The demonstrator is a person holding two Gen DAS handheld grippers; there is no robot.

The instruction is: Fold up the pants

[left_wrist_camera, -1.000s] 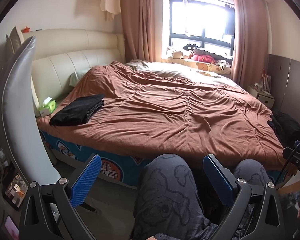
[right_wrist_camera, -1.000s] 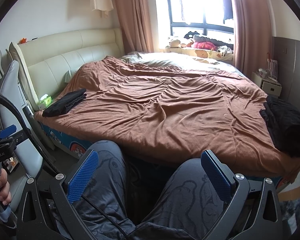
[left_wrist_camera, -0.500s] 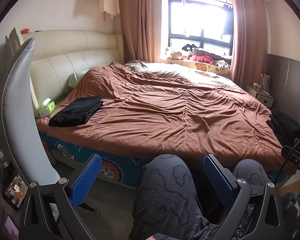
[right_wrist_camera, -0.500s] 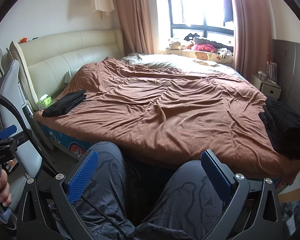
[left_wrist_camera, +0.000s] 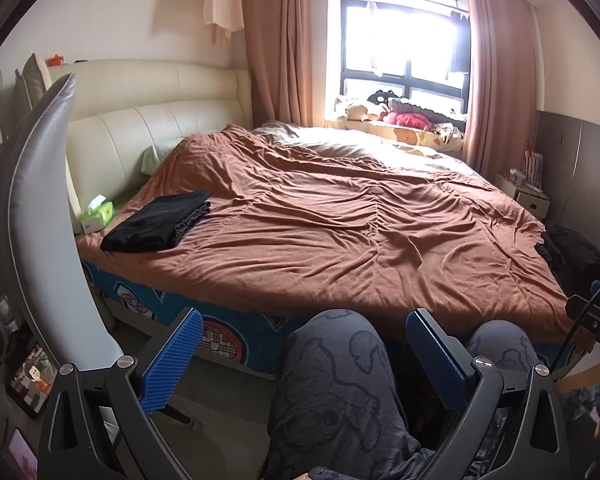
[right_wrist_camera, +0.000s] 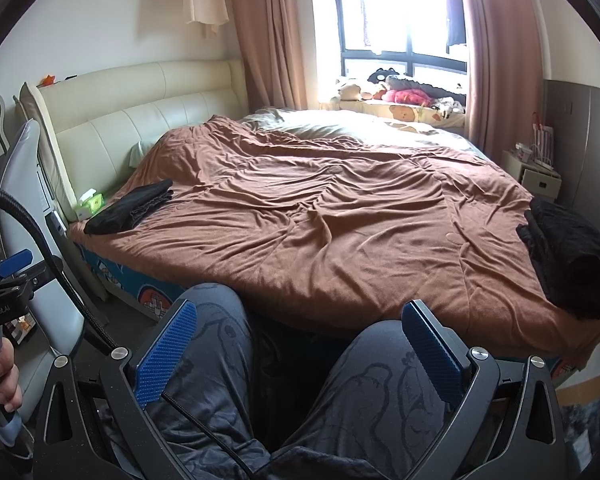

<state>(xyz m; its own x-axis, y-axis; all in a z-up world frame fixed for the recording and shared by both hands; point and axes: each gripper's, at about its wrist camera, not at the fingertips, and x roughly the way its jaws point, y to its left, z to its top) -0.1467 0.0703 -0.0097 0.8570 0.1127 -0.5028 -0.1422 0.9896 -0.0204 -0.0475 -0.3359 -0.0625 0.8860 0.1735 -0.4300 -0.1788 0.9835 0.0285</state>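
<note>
In the left wrist view, one folded black garment (left_wrist_camera: 158, 222) lies on the brown bedcover (left_wrist_camera: 340, 232) near the headboard, beside one green tissue box (left_wrist_camera: 97, 216); a second dark clothing pile (left_wrist_camera: 572, 248) sits at the bed's far right edge. The left gripper (left_wrist_camera: 304, 356) has its two blue pads spread wide, holding nothing, above the person's knees (left_wrist_camera: 336, 368).

In the right wrist view, the same two dark heaps show: the folded one (right_wrist_camera: 134, 206) and the loose pile (right_wrist_camera: 568, 256). The right gripper (right_wrist_camera: 300, 352) is likewise wide apart and empty.

black pants (right_wrist_camera: 568, 256) on brown duvet (right_wrist_camera: 340, 232)
</note>
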